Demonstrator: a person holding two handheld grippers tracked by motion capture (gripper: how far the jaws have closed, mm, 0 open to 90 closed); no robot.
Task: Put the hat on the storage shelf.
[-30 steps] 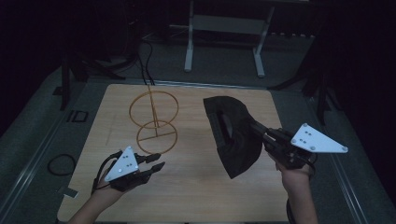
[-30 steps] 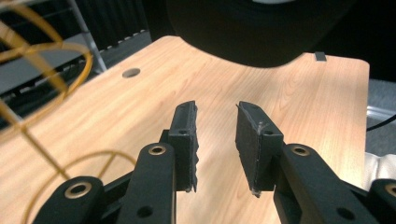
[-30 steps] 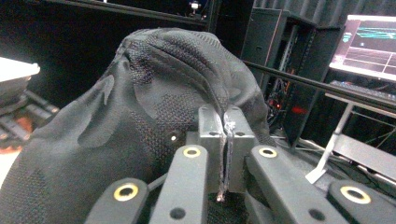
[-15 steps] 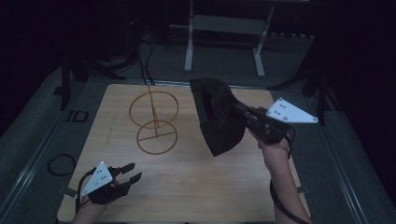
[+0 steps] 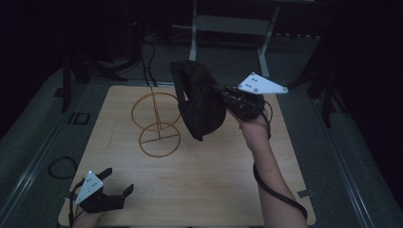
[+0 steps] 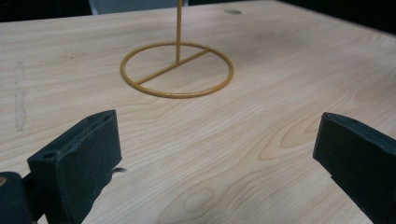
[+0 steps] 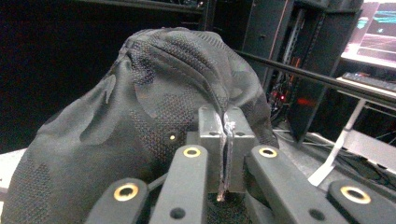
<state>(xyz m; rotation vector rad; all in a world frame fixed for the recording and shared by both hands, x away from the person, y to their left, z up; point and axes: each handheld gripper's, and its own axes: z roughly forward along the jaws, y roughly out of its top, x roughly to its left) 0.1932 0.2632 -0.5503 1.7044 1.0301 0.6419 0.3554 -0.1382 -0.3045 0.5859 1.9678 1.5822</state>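
A black mesh cap (image 5: 199, 104) hangs in the air over the far middle of the wooden table (image 5: 214, 190), just right of a gold wire stand (image 5: 156, 121). My right gripper (image 5: 216, 92) is shut on the cap's edge; the right gripper view shows the fabric (image 7: 154, 93) pinched between the pads of that gripper (image 7: 225, 130). My left gripper (image 5: 118, 181) sits low at the table's near left corner. Its jaws have just been opening and stand wide in the left gripper view (image 6: 215, 140) with nothing between them, facing the stand's base ring (image 6: 173, 68).
A grey metal frame (image 5: 228, 23) stands behind the table. A black cable loop (image 5: 62, 166) lies off the table's left edge. The cable from my right gripper (image 5: 275, 190) trails along the forearm. Dark equipment racks (image 7: 299, 70) stand beyond the cap.
My right hand carried the cap left and slightly up, closer to the wire stand. My left hand drew back and down to the near left corner, and its jaws opened wide.
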